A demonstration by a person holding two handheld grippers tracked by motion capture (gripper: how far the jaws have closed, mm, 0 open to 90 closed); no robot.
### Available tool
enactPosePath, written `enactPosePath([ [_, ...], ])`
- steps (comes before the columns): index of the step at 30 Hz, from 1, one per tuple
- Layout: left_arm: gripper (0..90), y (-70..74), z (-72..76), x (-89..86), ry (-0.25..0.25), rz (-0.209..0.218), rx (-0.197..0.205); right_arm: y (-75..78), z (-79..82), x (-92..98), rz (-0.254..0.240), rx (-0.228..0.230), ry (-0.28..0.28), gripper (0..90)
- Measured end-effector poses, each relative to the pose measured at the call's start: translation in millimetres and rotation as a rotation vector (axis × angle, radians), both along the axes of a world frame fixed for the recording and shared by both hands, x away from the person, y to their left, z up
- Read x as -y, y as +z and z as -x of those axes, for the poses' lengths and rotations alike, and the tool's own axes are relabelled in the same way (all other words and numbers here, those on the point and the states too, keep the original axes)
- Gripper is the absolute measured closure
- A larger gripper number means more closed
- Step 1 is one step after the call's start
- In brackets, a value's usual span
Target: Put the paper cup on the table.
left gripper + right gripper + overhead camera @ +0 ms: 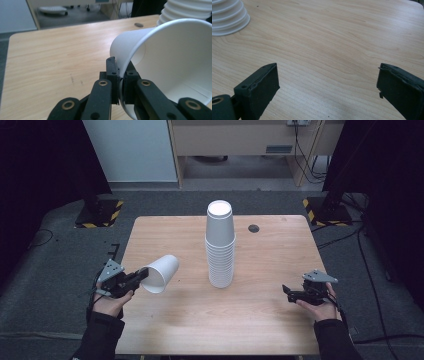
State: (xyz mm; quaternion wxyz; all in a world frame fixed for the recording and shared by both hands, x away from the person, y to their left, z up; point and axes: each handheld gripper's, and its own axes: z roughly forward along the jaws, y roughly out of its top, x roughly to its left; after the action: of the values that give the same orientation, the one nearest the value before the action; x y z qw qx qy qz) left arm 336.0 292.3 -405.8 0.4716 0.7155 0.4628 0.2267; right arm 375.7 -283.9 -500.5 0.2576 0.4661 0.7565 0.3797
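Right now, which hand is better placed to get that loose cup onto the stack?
Left, probably. The left gripper is already shut on the rim of the loose cup, held tipped on its side just left of the cup stack. The right gripper hangs open over bare table, holding nothing.

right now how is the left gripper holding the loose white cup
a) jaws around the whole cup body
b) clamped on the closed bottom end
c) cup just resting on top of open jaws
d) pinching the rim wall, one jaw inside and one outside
d: in the left gripper view the left gripper is shut on the thin rim wall of the white cup, one jaw inside the mouth and one outside.
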Motion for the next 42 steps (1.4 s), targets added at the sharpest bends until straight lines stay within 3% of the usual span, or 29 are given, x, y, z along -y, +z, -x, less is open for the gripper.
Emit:
enactPosePath([
  [9,85.9,-0.1,-14.3,-1.1,0.022,-0.079,-0.167,-3.8,0.7,0.0,0.012,-0.020,0.012,4.4],
  [19,86.0,0.2,-25.7,5.5,0.039,-0.169,-0.269,-8.6,1.8,-0.6,0.022,-0.043,0.019,4.5],
  [24,85.9,1.0,-31.1,7.3,0.055,-0.215,-0.345,-9.9,2.0,-1.1,0.031,-0.051,0.025,4.4],
  [32,85.9,-2.7,-36.4,6.4,0.066,-0.262,-0.493,-11.8,1.5,-0.5,0.033,-0.065,0.040,4.5],
  [42,85.8,-3.3,-47.0,5.8,0.106,-0.313,-0.638,-16.1,1.6,-1.2,0.042,-0.099,0.041,4.4],
])
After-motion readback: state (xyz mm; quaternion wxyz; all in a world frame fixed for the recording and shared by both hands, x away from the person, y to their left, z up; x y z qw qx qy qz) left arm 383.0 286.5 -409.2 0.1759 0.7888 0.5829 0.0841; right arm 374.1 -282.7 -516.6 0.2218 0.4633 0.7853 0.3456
